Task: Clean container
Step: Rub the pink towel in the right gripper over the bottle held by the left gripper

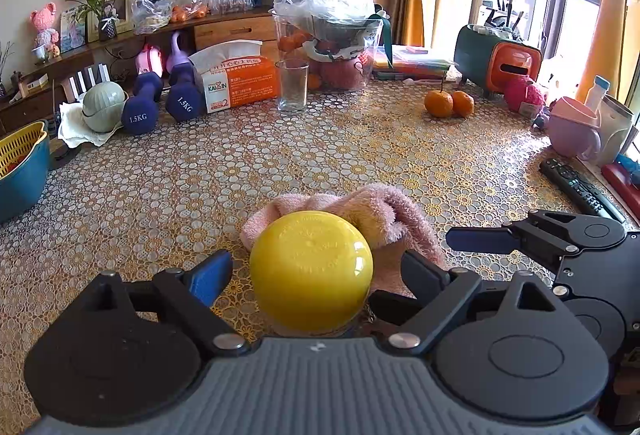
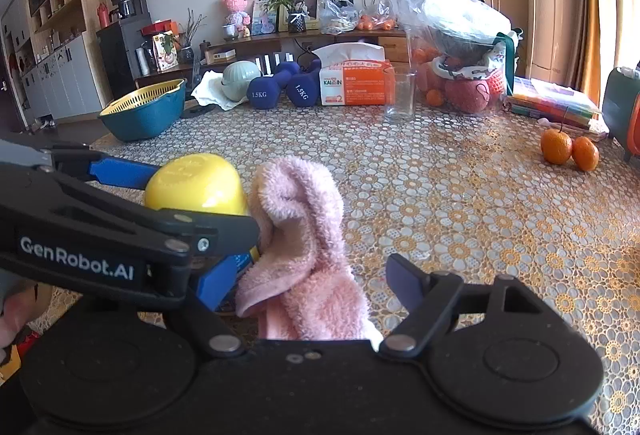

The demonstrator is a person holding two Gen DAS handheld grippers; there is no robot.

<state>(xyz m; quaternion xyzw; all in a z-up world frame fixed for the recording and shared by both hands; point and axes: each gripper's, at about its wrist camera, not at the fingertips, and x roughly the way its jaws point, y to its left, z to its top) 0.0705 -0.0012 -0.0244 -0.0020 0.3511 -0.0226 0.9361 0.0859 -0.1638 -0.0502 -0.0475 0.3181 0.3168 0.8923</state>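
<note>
A yellow container [image 1: 312, 275] lies tilted on the patterned table [image 1: 160, 203], its embossed bottom turned toward the left wrist camera. My left gripper [image 1: 318, 267] is open, one finger on each side of the container with a gap on both. A pink fluffy towel [image 1: 384, 211] is bunched at the container's far side. In the right wrist view the towel [image 2: 304, 235] rises between the fingers of my open right gripper [image 2: 308, 275], beside the container [image 2: 196, 187]. A left gripper finger [image 2: 120, 171] reaches the container's far side. The container's opening is hidden.
At the table's far edge stand a clear glass [image 1: 293, 91], a tissue box [image 1: 236, 83], two blue dumbbells [image 1: 140, 111] and a fruit basket under plastic [image 1: 332, 35]. Two oranges [image 1: 448, 103], a remote [image 1: 576, 187] and a purple cup [image 1: 572, 131] sit right. A blue basin [image 1: 20, 171] sits left.
</note>
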